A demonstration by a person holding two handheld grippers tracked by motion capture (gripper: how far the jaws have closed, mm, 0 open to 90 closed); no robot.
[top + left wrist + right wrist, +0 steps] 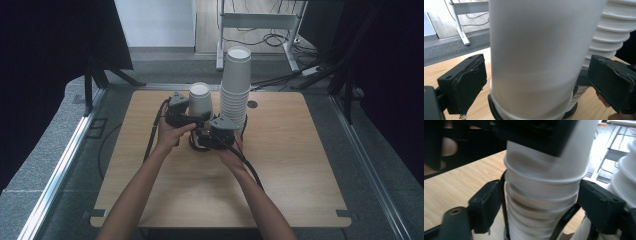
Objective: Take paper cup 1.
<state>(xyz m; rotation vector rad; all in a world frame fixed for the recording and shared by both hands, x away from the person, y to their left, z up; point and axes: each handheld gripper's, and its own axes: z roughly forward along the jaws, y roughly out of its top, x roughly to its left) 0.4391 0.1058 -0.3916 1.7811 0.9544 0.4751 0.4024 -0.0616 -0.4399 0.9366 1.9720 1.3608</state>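
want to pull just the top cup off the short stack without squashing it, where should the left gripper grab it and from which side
Grip the top cup on its side wall, just above its rolled rim where it sits over the short stack. Come in level from the person's side, jaws either side of the wall: the cup stands upside down and tapers upward, so a higher grip would likely slip. The tall stack blocks the right.

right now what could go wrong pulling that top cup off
The upside-down white paper cup sits between the left tool jaws with gaps either side, so it may slip. Nested cups below could lift with it; the right tool jaws are not closed on them. The tall white cup stack stands close and could topple.
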